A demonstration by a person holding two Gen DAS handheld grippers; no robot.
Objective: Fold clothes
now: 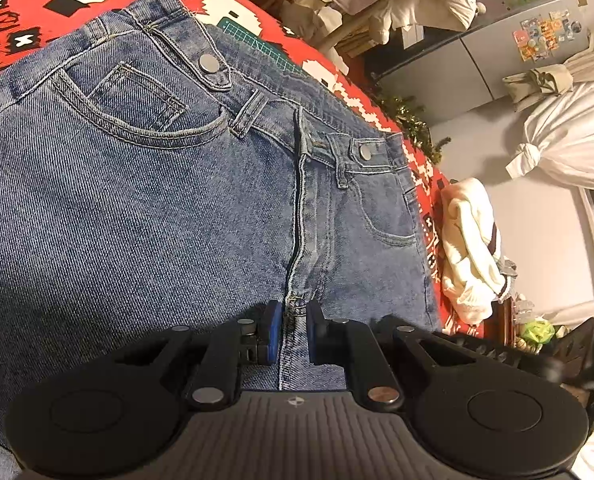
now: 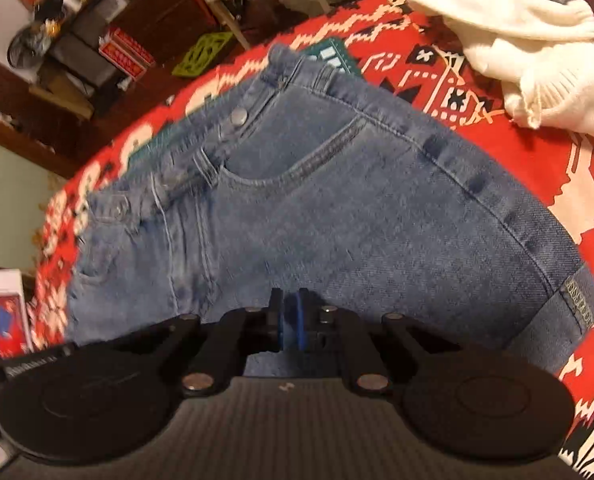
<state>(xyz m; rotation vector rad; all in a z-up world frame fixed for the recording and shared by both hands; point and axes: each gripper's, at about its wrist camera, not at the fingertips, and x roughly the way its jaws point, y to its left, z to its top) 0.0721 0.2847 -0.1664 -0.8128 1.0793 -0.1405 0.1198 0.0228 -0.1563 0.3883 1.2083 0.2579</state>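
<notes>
Blue denim jeans (image 1: 145, 208), stonewashed, lying front side up with the waistband away from both cameras, spread over a red blanket (image 1: 29, 12) patterned in white and black that covers the work surface. Two metal waist buttons (image 1: 209, 63) show at the waistband, with belt loops, curved front pockets and the fly seam running down the middle; in the right wrist view a small woven label (image 2: 577, 300) sits on the outer side seam. A green cutting mat (image 1: 257, 42) lies partly under the waistband, on top of the blanket. Left gripper (image 1: 294, 330): black linkage with blue pads, jaws a little apart, one on each side of the crotch seam, low over the denim; contact with the cloth cannot be told. Right gripper (image 2: 291, 322): same build, blue pads drawn together with hardly any gap, low over the thigh area below the pocket; whether any cloth is pinched between them cannot be told, as that view is blurred. A cream knitted sweater (image 2: 529, 40) with dark striped trim lies crumpled on the blanket beside the jeans, apart from them. Background: grey refrigerator (image 1: 493, 52) with stickers, tied white bundle (image 1: 569, 132), cluttered shelves.
</notes>
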